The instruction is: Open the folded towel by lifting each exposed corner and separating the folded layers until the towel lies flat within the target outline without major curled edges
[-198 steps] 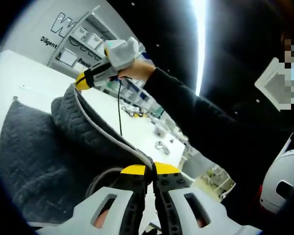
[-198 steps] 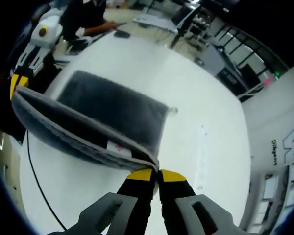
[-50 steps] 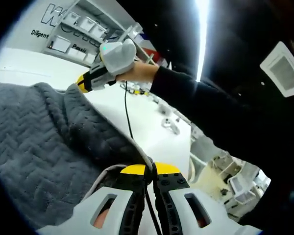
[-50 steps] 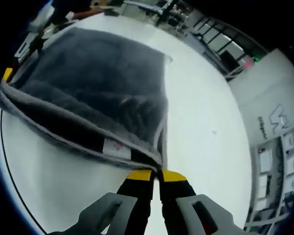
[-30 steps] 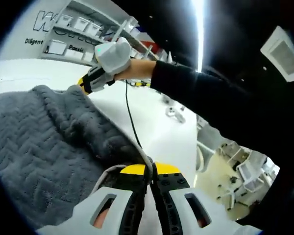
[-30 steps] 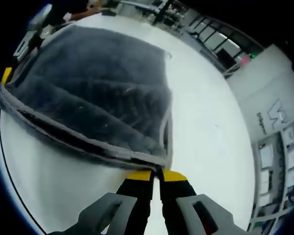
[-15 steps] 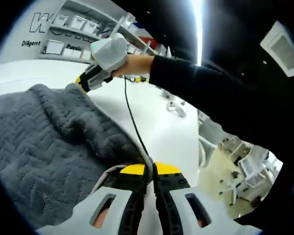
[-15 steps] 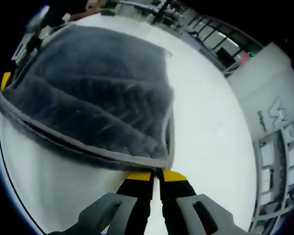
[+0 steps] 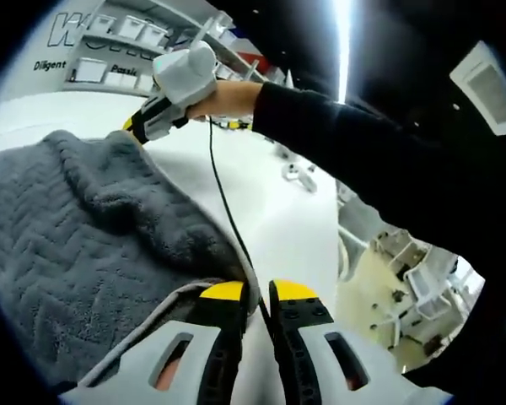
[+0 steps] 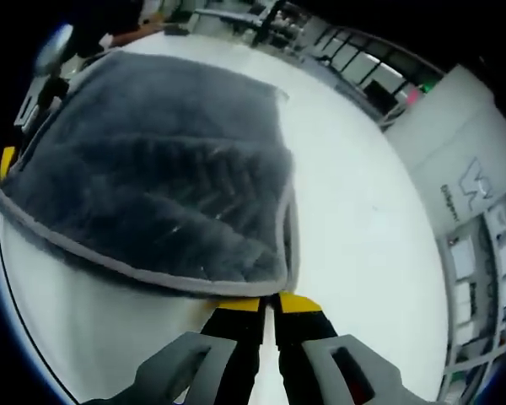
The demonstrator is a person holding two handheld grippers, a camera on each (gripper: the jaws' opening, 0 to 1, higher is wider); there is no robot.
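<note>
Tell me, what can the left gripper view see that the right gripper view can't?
Left gripper view: a black-sleeved arm holding the right gripper, its black cable, and the left gripper with jaws slightly parted.

Right gripper view: the towel's far corner lying on the table, and windows beyond.

Both: the grey towel on the white table.

Both views look low and close across the grey towel point(image 9: 76, 245) point(image 10: 160, 202) from its opposite corners, facing each other.
</note>
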